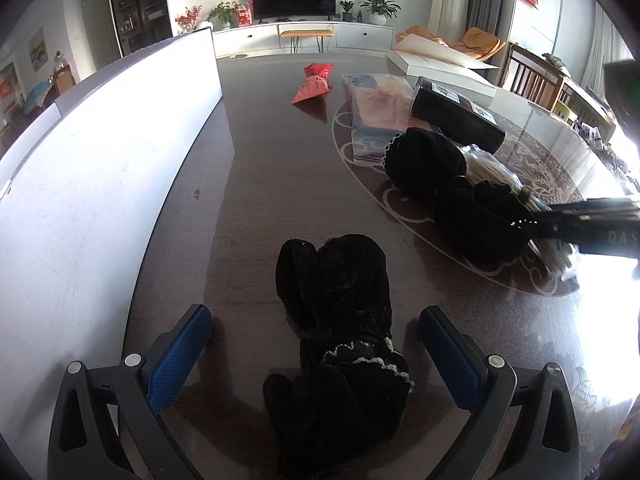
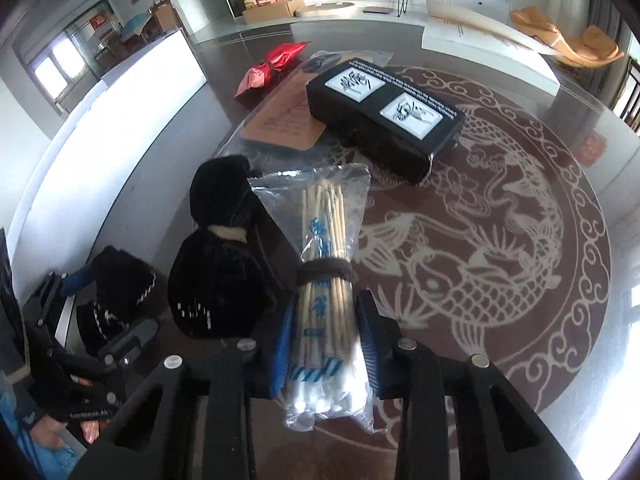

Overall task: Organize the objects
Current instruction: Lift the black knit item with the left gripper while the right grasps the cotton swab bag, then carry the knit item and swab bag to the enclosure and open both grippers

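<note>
Black gloves (image 1: 340, 312), dragon-patterned table (image 2: 500, 240)

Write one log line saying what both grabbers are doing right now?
left gripper: open around black glove on table | right gripper: shut on bag of sticks | other glove: beside bag

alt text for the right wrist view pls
The right hand-held gripper is shut on a plastic bag of wooden sticks lying on a glass-topped table with a dragon-and-fish pattern. Black knit gloves lie just left of the bag; a black box and red packet sit farther back.
</note>
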A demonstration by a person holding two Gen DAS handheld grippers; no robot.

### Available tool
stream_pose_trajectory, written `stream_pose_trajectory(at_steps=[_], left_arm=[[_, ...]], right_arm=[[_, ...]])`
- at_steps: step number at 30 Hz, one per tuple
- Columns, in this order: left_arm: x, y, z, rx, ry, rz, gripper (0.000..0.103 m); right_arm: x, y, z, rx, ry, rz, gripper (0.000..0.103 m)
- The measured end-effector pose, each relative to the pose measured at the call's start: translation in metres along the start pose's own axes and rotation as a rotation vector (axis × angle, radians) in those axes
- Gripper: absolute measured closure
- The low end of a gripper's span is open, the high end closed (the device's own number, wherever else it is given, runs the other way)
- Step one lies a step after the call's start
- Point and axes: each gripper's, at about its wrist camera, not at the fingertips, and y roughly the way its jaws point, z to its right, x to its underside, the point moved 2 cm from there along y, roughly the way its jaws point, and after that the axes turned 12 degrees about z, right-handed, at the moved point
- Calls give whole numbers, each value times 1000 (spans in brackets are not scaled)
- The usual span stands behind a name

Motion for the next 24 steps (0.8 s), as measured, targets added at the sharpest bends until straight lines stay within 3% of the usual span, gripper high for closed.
stream_pose_trajectory(at_steps=[4,7,10,11,12,13,17,20,24], left_arm=[[-1,1,0,0,6,-10,0],[-7,5,-1,31,41,-93,0],[-11,4,-12,2,4,-92,3],[-12,3,-16,30,-24,-76,29],[-14,0,-18,26,-30,-50,43],[-15,-1,-20,26,-33,-45,70],[-10,-13,-28,73,-122,-21,70],[-3,-40,-26,143,-187,11,70],[-2,-92,-32,205,-236,80,70]], right_arm=[[17,-14,9,36,-13,-22,71],[16,-14,11,47,-27,-27,50],[16,-10,4,36,-64,-28,48],[16,-11,1,43,-81,-21,52],[17,-12,1,44,-86,-17,68],[19,-14,2,54,-85,-9,75],[28,-30,16,35,-3,20,75],[35,-56,30,-33,120,55,75],[26,-91,10,-133,159,106,75]])
